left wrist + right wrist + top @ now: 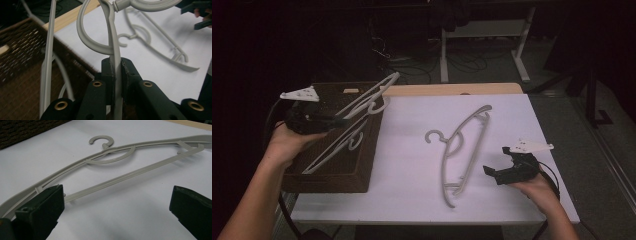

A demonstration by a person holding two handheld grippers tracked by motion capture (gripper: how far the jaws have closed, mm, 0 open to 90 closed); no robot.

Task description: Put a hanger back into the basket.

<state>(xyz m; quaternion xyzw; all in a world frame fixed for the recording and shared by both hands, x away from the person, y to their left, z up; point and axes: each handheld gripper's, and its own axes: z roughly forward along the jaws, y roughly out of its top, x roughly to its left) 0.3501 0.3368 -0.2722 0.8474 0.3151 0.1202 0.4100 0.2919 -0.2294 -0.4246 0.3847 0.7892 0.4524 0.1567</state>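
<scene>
My left gripper [343, 120] [116, 72] is shut on the arm of a grey plastic hanger [374, 95] [112, 32] and holds it tilted over a dark wicker basket [332, 180] [20, 50]. A second grey hanger [334, 147] [47, 62] lies in the basket under it. A third grey hanger [464, 150] [150, 42] [112, 162] lies flat on the white table [412, 190], its hook toward the basket. Just right of that hanger's near end, my right gripper [496, 160] [116, 215] stands open low over the table, with nothing between its fingers.
The basket fills the table's left end and overhangs its near left corner. A wooden strip [452, 89] runs along the far edge. White desk legs [444, 55] and cables stand on the dark floor beyond.
</scene>
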